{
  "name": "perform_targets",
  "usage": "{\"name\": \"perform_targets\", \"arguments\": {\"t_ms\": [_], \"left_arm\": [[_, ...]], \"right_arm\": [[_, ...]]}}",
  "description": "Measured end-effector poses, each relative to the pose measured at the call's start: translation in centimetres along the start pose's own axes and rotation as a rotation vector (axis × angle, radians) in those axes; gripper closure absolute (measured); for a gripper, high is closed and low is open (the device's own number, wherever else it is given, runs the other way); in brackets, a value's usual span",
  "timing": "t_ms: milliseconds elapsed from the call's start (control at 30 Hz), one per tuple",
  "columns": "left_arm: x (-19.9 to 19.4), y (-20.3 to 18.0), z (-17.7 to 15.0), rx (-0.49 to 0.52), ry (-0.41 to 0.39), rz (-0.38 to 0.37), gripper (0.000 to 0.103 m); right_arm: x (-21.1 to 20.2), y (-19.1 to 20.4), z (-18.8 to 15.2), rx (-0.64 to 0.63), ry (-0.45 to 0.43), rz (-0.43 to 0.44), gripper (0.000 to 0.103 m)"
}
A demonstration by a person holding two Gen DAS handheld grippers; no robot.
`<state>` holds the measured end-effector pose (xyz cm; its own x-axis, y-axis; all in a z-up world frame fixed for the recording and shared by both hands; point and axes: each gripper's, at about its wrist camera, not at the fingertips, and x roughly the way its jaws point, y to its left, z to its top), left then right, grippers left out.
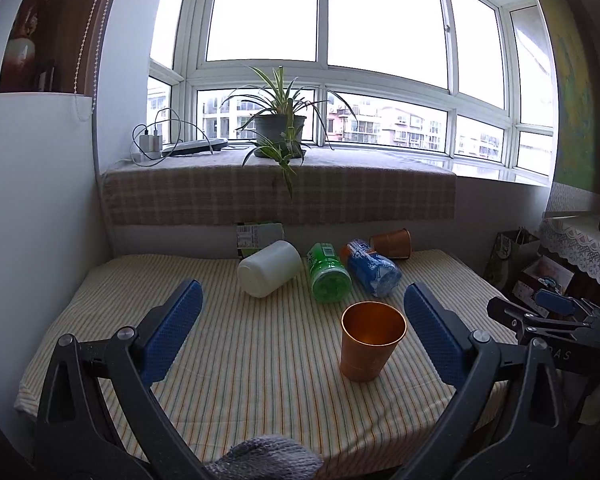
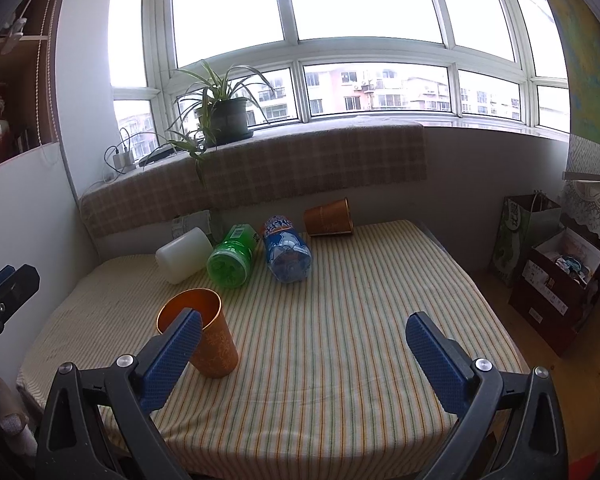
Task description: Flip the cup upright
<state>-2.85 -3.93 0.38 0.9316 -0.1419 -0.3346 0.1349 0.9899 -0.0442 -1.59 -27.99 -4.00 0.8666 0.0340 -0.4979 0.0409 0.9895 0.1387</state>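
Both grippers (image 1: 303, 316) (image 2: 304, 336) wide open, empty; copper cup (image 1: 371, 340) upright; bottle labels unreadable

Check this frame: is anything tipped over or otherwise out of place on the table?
Yes. The far copper cup lies on its side at the table's back edge, while the near cup stands upright. The white jar, green bottle and blue bottle also lie toppled.
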Motion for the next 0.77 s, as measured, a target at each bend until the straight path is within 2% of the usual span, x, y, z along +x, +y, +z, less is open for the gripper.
{"name": "perform_targets", "arguments": {"t_ms": [767], "left_arm": [[0.13,0.08,-0.12,0.001,0.004,0.001,0.001]], "right_arm": [[0.92,-0.09,-0.26,0.010,0.031,0.002,0.000]]}}
